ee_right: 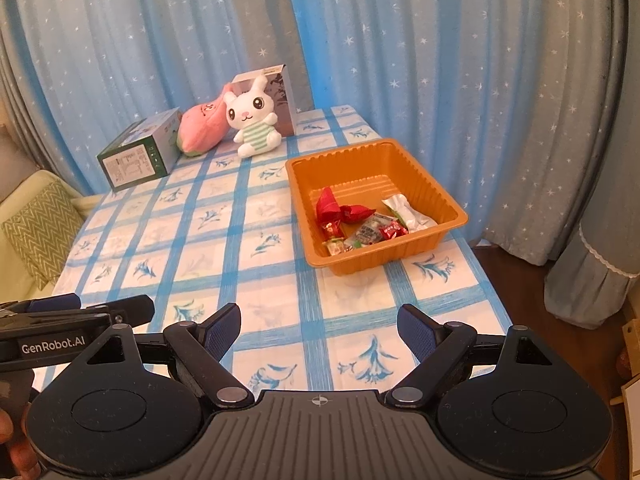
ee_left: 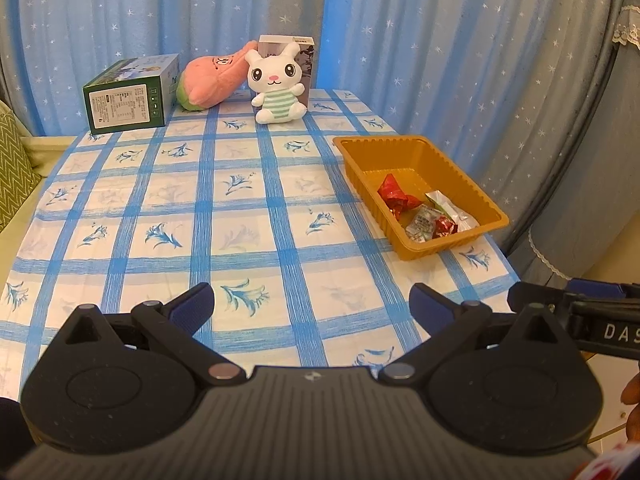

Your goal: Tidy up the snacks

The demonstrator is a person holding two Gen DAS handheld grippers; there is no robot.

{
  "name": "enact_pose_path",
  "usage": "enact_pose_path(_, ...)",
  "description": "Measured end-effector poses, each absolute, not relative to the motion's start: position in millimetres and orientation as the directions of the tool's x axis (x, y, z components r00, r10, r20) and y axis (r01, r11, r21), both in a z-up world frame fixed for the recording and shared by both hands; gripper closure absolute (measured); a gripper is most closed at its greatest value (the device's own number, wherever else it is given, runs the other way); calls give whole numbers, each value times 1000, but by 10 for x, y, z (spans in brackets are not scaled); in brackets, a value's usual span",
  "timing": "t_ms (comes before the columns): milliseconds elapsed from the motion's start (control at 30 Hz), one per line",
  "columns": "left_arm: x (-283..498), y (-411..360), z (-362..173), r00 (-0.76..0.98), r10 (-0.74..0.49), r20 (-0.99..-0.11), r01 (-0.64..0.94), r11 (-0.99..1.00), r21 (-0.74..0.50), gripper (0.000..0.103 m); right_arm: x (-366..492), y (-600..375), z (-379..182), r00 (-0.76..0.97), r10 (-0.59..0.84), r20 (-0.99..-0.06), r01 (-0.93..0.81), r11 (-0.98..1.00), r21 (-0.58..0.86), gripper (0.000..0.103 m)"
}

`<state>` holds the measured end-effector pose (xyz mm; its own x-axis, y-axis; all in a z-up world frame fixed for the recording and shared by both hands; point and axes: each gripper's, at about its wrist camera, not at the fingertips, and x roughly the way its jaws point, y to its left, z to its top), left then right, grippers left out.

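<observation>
Left tool (ee_left: 311,304) and right tool (ee_right: 319,326) level over checkered tabletop (ee_left: 240,240), both spread wide, empty. Wrapped snacks (ee_right: 360,220) in orange ribbed plastic tray (ee_right: 440,200); right view reveals small green-wrapped candy (ee_right: 335,246).

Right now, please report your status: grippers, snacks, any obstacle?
Left gripper open, empty. Right gripper open, empty. Snacks inside orange tray. Nothing blocks the tray.

box (ee_left: 304,68) partly behind rabbit plush (ee_left: 276,84), green box (ee_left: 128,98) print illegible
</observation>
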<state>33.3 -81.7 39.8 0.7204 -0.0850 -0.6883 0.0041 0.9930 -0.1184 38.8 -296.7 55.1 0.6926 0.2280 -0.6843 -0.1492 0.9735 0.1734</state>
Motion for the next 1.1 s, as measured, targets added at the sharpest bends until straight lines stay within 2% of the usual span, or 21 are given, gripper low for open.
enact_pose_path(1100,288,-845,391,724,-66,-687,5,996,-91,0,373,-2954,497,691,215,-690,-151,977,153,18)
